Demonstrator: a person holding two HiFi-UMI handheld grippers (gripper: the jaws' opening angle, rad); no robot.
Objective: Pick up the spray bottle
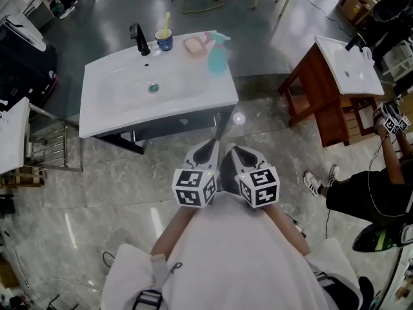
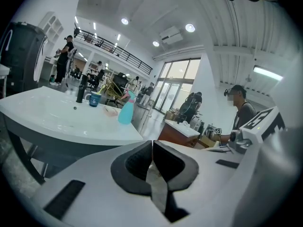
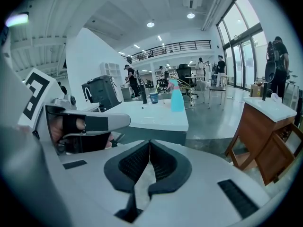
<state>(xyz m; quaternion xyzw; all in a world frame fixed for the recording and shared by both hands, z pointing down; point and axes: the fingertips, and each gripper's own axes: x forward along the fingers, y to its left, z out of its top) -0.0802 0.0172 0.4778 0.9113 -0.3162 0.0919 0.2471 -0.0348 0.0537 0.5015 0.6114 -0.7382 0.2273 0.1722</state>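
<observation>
The turquoise spray bottle [image 1: 217,55] is standing upright on the far right part of the white desk [image 1: 122,105], just right of a pink soap dish [image 1: 193,45]. A blue cup [image 1: 164,40] and a black faucet [image 1: 139,39] are sitting further left along the far edge. The left gripper [image 1: 205,152] and the right gripper [image 1: 240,155] are hovering side by side over the floor on the near side of the desk, well apart from the bottle. Each is keeping its jaws pressed together, gripping nothing.
</observation>
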